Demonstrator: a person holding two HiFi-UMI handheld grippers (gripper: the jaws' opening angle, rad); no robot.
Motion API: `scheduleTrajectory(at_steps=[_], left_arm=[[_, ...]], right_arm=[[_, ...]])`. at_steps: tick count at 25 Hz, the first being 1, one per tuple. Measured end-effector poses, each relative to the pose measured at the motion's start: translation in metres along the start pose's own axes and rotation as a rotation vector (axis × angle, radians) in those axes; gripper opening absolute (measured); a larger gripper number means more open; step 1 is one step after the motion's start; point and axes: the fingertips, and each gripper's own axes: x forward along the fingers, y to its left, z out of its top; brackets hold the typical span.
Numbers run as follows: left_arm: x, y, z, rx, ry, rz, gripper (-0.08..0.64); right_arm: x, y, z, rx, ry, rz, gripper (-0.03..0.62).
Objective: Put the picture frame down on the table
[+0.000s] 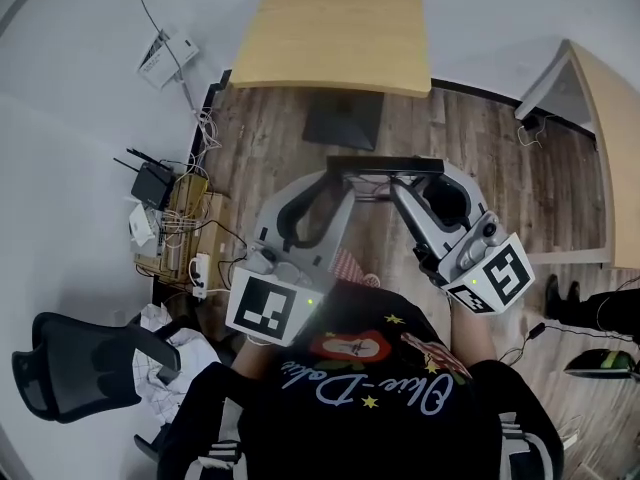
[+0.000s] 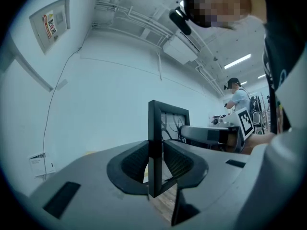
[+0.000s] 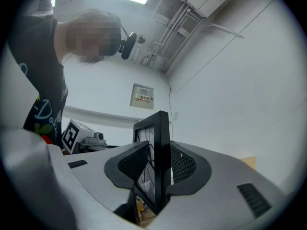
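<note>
Black picture frame (image 1: 385, 164) hangs upright in the air between your two tools, over the wood floor (image 1: 480, 138) and well short of the tan bench (image 1: 340, 28). Your left hand-held gripper (image 1: 338, 178) clamps one side edge and your right hand-held gripper (image 1: 402, 183) clamps the other. A router (image 1: 152, 183), loose cables (image 1: 185, 233) and a black chair (image 1: 80, 368) sit at your left.

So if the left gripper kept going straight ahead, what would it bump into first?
The left gripper has its jaws shut on the picture frame, so that comes first. Pushing on would probably shove the frame against the right gripper, clamped on its far edge.
</note>
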Motion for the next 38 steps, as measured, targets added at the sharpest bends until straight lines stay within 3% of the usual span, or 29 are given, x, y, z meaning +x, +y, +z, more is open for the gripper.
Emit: scheduleTrajectory(at_steps=[10,19,30,38], left_arm=[[0.025,0.036,-0.006,-0.063,-0.025,-0.041,0.083],[0.071,0.100,-0.003,-0.086,-0.042,-0.070,0.077],[0.117,0.180,-0.005,-0.088,-0.049,-0.072,0.074],[0.141,0.212,0.003,-0.068,-0.058,-0.111,0.072]], right_arm=[[0.034,-0.028,-0.011,-0.010,0.031,-0.020,0.104],[0.095,-0.079,-0.018,-0.017,0.043,-0.013,0.107],[0.163,-0.133,-0.032,-0.039,0.058,-0.059,0.103],[0.192,-0.160,-0.026,-0.055,0.039,-0.112,0.069]])
